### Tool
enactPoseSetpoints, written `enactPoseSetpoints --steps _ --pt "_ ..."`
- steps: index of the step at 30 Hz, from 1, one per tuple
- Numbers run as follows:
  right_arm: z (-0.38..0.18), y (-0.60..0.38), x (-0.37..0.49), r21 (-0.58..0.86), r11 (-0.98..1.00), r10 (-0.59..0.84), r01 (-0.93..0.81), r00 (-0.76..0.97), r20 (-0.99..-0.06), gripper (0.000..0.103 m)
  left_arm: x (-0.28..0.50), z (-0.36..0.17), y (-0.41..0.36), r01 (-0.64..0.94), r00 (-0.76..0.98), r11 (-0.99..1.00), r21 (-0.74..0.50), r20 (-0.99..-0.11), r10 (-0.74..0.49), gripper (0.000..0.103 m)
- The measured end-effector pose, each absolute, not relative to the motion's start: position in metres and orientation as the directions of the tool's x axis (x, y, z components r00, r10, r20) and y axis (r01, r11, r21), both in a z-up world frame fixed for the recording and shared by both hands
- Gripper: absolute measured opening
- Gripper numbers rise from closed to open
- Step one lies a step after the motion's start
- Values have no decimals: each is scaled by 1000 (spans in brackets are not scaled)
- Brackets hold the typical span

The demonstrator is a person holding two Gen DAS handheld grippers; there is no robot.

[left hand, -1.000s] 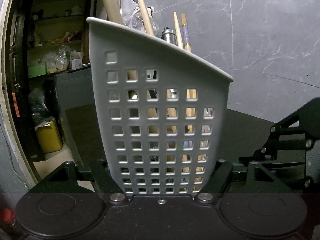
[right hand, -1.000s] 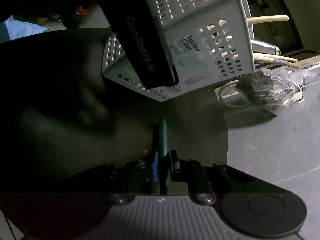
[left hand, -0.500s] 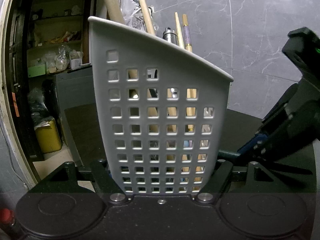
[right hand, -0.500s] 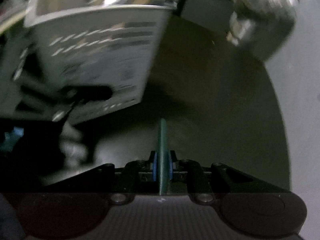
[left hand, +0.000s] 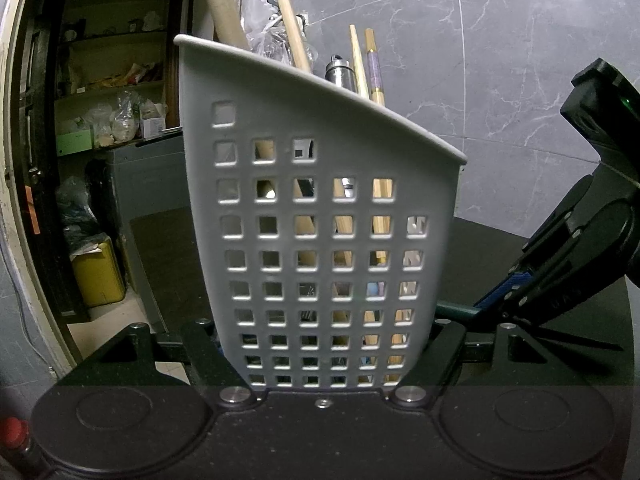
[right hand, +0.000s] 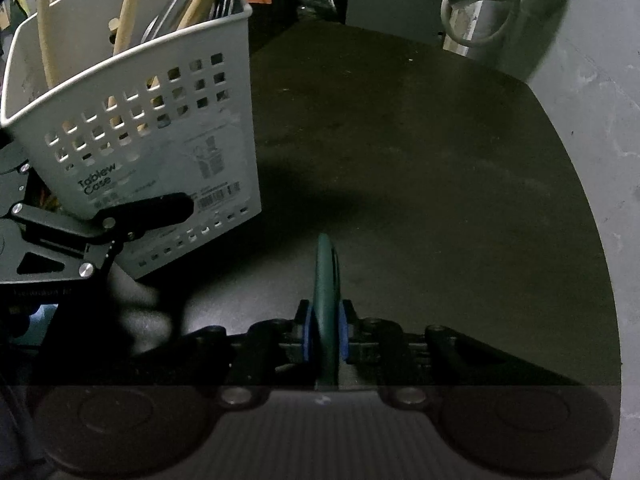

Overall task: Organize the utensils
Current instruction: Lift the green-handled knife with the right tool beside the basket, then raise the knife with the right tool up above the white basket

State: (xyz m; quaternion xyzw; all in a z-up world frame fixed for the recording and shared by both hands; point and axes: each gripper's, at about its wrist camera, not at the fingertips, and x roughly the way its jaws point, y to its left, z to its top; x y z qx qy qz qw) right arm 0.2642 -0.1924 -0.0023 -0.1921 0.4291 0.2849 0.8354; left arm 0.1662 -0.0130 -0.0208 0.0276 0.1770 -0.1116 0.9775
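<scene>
Swung round toward the grey caddy [right hand: 132, 120] that my left gripper [left hand: 324, 360] clamps steady, my right gripper [right hand: 325, 332], pinching the green utensil [right hand: 326, 280], should lift above the rim, then drop it in handle-up.

The left wrist view looks nearly level, pressed close against the grey basket [left hand: 320, 240], while the right wrist view tilts steeply down at the dark surface [right hand: 420, 168] just right of that basket [right hand: 160, 128], which both views share.

1. Grey perforated utensil caddy [left hand: 320, 208], upright near left edge of dark table [right hand: 420, 160], holding wooden handles [left hand: 294, 44] and metal pieces.
2. Dark green utensil [right hand: 327, 280], thin, edge-on, above table.
</scene>
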Motion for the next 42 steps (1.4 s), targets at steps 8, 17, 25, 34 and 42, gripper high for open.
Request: enactPoseSetpoints --steps 8,17,25,34,42 --pt "-1 -204 276 28 794 356 -608 427 -831 15 166 -20 -14 226 913 974 17 -353 -206 76" --pt "-1 -216 287 74 809 374 -583 414 -830 16 166 -20 -14 226 913 974 18 -353 -206 76" --pt "-1 -220 287 82 830 379 -552 449 -809 13 166 -20 -14 226 913 974 18 -353 -206 76" --pt "22 -237 260 112 816 466 -567 531 -708 13 166 -20 -14 225 913 974 19 -353 -205 76" --pt "37 -251 229 154 798 563 -582 630 -536 13 164 -19 -18 221 915 975 29 -353 -197 76"
